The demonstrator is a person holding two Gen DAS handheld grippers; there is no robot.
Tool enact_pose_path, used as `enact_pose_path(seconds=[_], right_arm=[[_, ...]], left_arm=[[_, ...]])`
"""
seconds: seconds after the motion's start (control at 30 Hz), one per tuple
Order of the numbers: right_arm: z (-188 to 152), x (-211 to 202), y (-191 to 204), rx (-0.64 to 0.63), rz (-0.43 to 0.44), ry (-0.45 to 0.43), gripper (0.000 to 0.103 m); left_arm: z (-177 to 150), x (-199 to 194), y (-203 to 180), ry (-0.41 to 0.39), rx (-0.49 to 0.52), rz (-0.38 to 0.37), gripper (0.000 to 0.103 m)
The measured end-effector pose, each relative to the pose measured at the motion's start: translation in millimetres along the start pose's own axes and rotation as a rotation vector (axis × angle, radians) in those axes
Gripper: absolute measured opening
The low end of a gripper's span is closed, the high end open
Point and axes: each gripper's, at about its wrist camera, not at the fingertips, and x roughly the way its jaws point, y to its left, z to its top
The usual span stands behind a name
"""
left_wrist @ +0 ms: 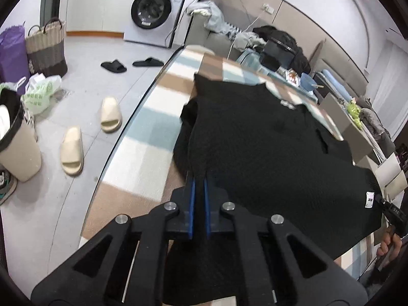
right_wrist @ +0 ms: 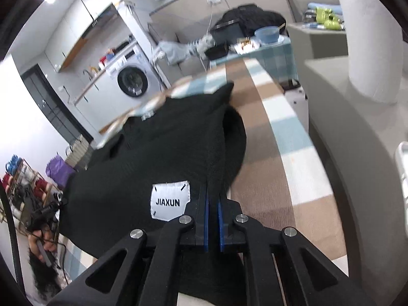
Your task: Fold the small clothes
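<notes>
A black knitted garment (left_wrist: 267, 148) fills the centre and right of the left wrist view, spread over a table covered by a checked cloth (left_wrist: 150, 132) of tan, white and pale blue squares. The left gripper (left_wrist: 200, 178) at lower centre of that view is clenched on the near hem of the garment, the fabric pinched between its blue-lined fingers (left_wrist: 193, 204) and running back beneath the tool. At the right edge of the same view a small white tag (left_wrist: 369, 199) hangs at the far corner of the hem, where the tip of the other tool and a hand (left_wrist: 389, 242) show. In the right wrist view the right gripper (right_wrist: 213, 191) at lower centre is likewise clamped on the garment's edge, just right of a white sewn label (right_wrist: 170, 200) reading JIAXUN; the black cloth rises from the grip toward the middle of the frame, its far part folded over into a rounded bulge. The person's other hand (right_wrist: 40, 242) shows at the lower left edge of that view. A washing machine (left_wrist: 155, 10) stands at upper centre of the left wrist view, with cream slippers (left_wrist: 72, 150) and black slippers (left_wrist: 113, 65) on the floor at left
</notes>
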Motion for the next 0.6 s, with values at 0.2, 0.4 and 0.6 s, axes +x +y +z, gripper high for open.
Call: enact_pose_path(seconds=[0.2,0.4,0.6], right_arm=[[43,-1,15,-0.020,-0.041,-0.113,0.004],[45,38,-15,0.031,-0.249,0.012,0.001],[25,28,-44,0.135,-0.119,0.083,0.025]], left_arm=[[37,2,-16,-0.047,0.019,0.000,0.003],[39,37,-9,0.033,-0.001,0.080,0.004],[24,30,-1,0.038,-0.020,0.048,0.032]])
